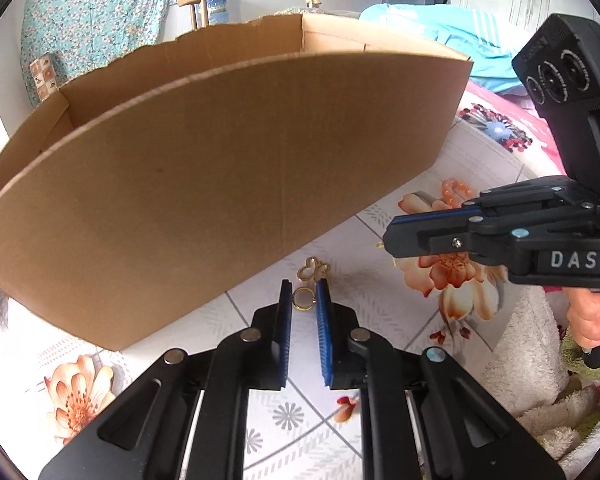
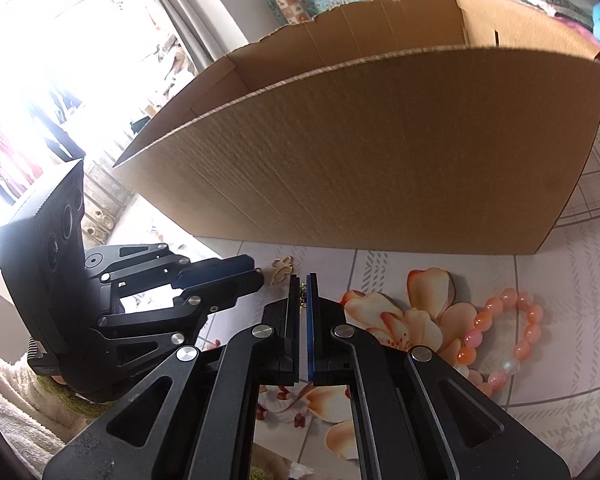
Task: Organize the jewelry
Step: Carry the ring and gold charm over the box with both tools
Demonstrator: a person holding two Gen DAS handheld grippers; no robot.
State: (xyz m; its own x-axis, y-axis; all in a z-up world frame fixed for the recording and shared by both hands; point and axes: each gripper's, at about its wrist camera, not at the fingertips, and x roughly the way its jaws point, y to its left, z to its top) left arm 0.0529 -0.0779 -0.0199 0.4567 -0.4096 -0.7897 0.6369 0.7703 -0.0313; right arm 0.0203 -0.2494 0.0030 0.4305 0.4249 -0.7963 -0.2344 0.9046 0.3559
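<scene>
My left gripper (image 1: 303,289) points down at the flowered cloth, and its blue pads press on a small gold ring (image 1: 303,300) at the tips. A gold butterfly-shaped piece (image 1: 313,268) lies just beyond, close to the cardboard box (image 1: 220,160). My right gripper (image 2: 303,280) is shut, with a thin gold piece (image 2: 302,294) showing between its tips. In the left wrist view, the right gripper (image 1: 390,236) hovers to the right. An orange bead bracelet (image 2: 500,340) lies on the cloth right of it. The left gripper (image 2: 258,276) is beside the butterfly piece (image 2: 283,268).
The open box (image 2: 380,140) stands tall just behind the jewelry and blocks the far side. A white fluffy towel (image 1: 532,340) lies at the right, near the person's hand (image 1: 592,320). Turquoise clothing (image 1: 440,28) is piled behind the box.
</scene>
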